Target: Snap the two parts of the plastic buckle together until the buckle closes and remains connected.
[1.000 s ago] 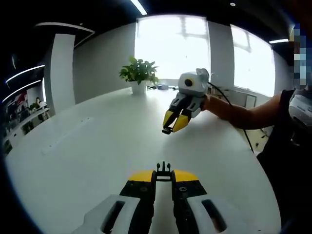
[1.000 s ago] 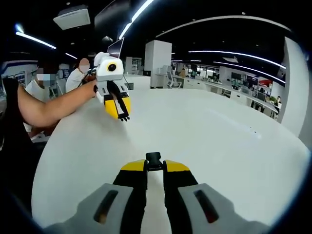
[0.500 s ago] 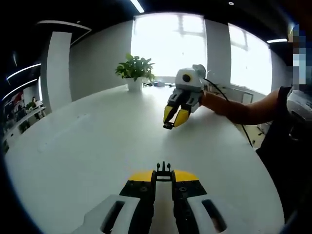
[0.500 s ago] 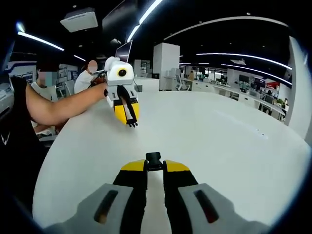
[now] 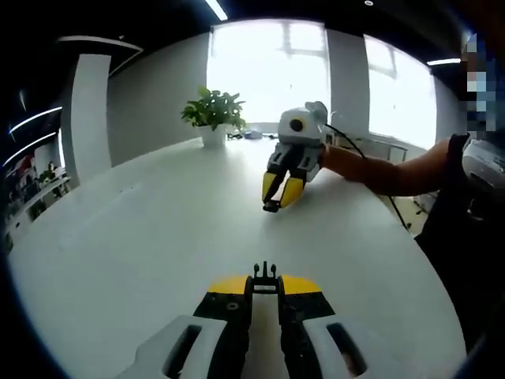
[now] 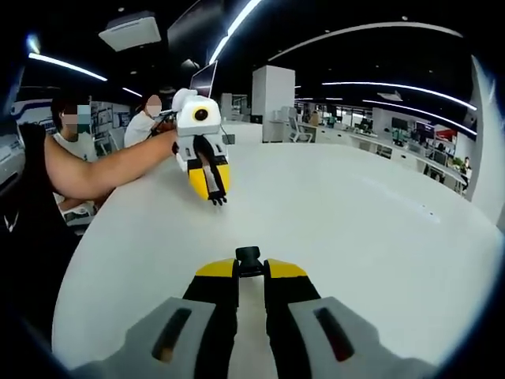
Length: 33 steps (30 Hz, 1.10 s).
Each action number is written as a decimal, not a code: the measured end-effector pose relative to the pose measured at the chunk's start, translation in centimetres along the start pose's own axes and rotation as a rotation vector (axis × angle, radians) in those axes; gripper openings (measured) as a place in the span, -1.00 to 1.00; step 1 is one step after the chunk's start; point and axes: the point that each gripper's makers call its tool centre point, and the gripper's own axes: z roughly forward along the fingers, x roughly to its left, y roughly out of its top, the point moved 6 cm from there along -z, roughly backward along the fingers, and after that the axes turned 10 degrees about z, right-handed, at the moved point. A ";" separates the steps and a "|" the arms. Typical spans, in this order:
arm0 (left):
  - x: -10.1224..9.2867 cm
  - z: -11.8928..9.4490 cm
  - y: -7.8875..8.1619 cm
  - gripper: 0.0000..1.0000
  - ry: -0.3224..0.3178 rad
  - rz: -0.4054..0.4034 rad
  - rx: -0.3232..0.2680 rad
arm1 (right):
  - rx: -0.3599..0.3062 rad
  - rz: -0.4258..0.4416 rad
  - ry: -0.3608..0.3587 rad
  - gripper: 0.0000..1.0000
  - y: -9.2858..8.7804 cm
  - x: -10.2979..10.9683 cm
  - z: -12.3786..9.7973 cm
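So both halves are already picked up and held above the big white round bench (image 5: 126, 237), well apart, tips pointing roughly at each other. The step in hand, as I read it, is lining them up and closing the gap for the snap.

To do it well, I'd get the two pieces on one straight line first, prongs aimed dead at the mouth of the socket, and only then push. Come in at an angle and the prongs will probably ride up on the socket edge instead of going in. Keep the grip firm so neither piece twists when the push starts, and keep both low over the bench so everything stays in sight.

The left tool (image 5: 264, 283) has its yellow-tipped jaws closed down on the black pronged plastic buckle half (image 5: 264, 275); you can see the little prongs sticking out past the tips. In the right gripper view it shows as the tool coming in from the left (image 6: 211, 192) with the same dark piece at its tip.

The right tool (image 6: 248, 267) is pinched tight on the black blocky buckle socket half (image 6: 248, 255), which pokes out just past its jaws. From the left gripper view it's the one hanging over the bench (image 5: 276, 199) with a dark bit at its tip.
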 end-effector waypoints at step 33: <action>0.0 0.7 0.1 -0.79 -0.008 0.054 -0.008 | 0.026 -0.005 0.014 -0.79 -0.4 0.0 0.4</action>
